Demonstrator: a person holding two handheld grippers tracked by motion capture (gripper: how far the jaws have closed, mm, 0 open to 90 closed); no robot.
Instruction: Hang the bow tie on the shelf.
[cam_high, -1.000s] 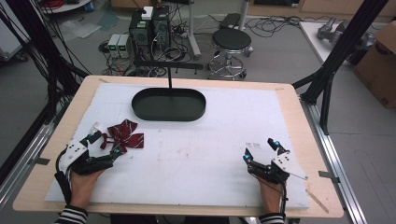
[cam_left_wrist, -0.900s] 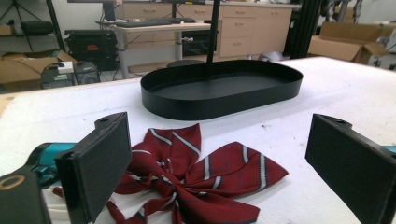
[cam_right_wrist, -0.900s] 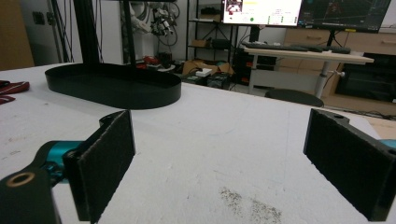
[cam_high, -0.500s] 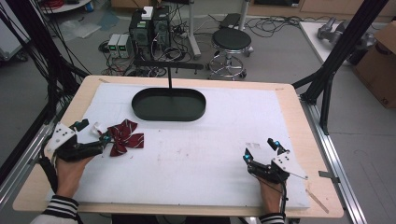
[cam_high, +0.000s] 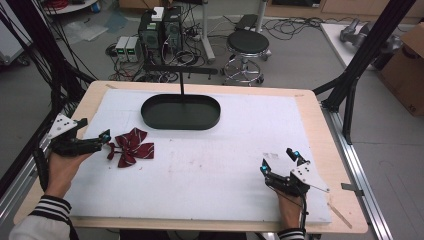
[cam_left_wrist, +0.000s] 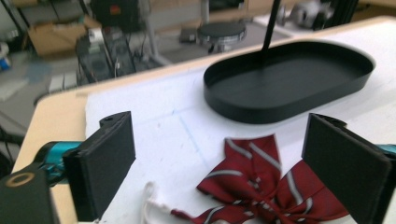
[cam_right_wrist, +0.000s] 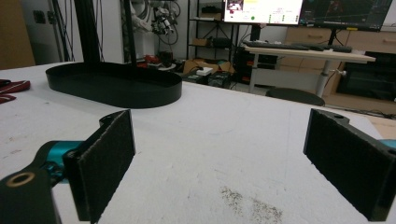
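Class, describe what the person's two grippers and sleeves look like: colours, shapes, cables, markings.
Each gripper, left gripper and right gripper, is black with flat rectangular black jaws, teal joints and a grey three-cornered plate on top. A black cable trails from each. The sleeves have black-and-white striped cuffs.

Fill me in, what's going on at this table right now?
A person holds a hand-held gripper in each hand. The left hand-held gripper has its jaws open at a dark red striped bow tie lying flat on the white mat, not gripping it yet. The right hand-held gripper rests open at the near right of the mat, apart from everything. A black oval tray with an upright post sits empty at the far side.
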